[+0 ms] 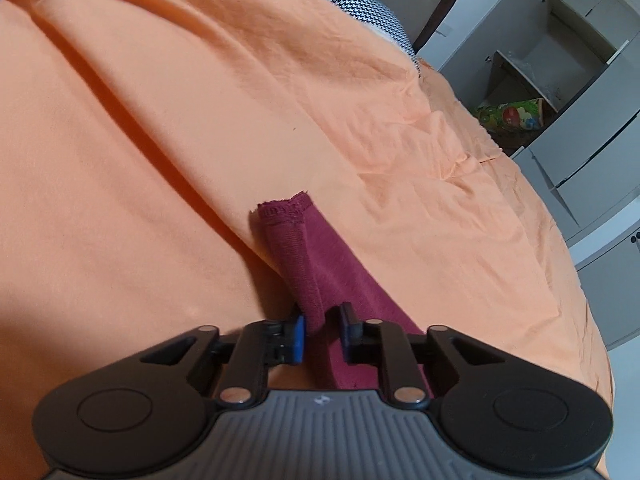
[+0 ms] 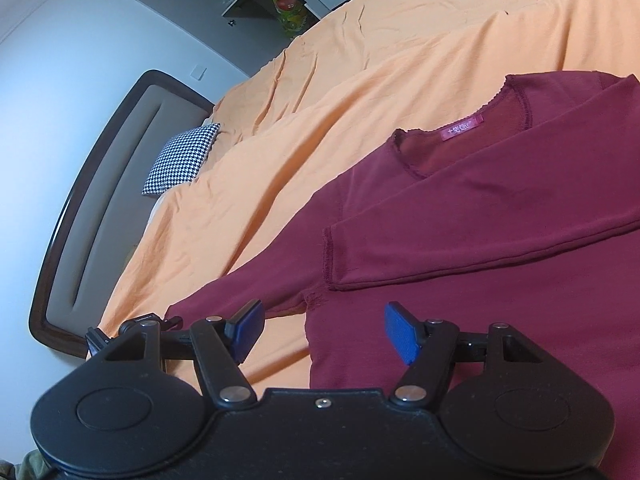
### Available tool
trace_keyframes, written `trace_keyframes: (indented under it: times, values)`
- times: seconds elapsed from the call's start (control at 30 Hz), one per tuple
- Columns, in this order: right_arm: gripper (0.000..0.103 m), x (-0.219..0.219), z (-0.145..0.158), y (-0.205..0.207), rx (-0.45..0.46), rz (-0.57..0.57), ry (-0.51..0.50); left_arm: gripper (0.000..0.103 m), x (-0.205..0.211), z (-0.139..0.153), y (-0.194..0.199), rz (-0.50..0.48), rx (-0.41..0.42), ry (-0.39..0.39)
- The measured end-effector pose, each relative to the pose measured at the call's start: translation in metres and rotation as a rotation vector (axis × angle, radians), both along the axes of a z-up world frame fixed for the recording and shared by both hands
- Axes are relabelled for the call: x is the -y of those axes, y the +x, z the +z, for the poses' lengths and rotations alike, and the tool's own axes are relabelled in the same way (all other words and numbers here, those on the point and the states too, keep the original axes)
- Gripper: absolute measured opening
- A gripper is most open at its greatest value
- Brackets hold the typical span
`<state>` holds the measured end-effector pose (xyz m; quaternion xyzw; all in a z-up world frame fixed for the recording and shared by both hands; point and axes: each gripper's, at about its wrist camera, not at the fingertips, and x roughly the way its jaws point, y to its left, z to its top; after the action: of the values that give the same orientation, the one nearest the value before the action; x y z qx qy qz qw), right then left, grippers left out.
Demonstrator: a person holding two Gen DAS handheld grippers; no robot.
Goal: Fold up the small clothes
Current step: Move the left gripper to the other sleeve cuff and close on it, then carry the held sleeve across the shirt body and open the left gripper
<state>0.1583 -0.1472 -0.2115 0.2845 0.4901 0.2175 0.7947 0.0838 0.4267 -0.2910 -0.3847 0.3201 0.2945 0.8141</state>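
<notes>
Left wrist: left claw (image 1: 322, 330) pinches maroon shirt's sleeve (image 1: 298, 248).

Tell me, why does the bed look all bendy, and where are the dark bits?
Left wrist view: the fisheye lens bulges the orange bedsheet, and a dark shadow darkens its lower left. Right wrist view: the brown-framed grey headboard curves, the maroon long-sleeved shirt looks sharp, and the corners go black.

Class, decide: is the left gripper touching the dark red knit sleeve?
Touching. The left wrist view shows the left gripper closed on the dark red knit sleeve, lifting it.
</notes>
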Motion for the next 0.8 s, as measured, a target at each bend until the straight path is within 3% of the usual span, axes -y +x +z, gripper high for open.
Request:
trace_keyframes:
  times: [0.2,0.3,0.53,0.8]
  values:
    - [0.07,0.001,0.005,0.002,0.006,0.0,0.009,0.006,0.015,0.028,0.006,-0.065,0.049,0.06]
    - [0.07,0.005,0.007,0.002,0.006,-0.005,0.02,0.006,0.04,0.051,0.016,-0.158,0.071,0.136]
    - [0.07,0.032,0.005,0.003,-0.001,-0.081,0.053,0.006,0.184,0.083,0.054,-0.612,0.102,0.354]
    - [0.07,0.087,-0.013,-0.002,-0.057,-0.234,0.101,0.006,0.376,0.043,0.067,-1.11,0.058,0.462]
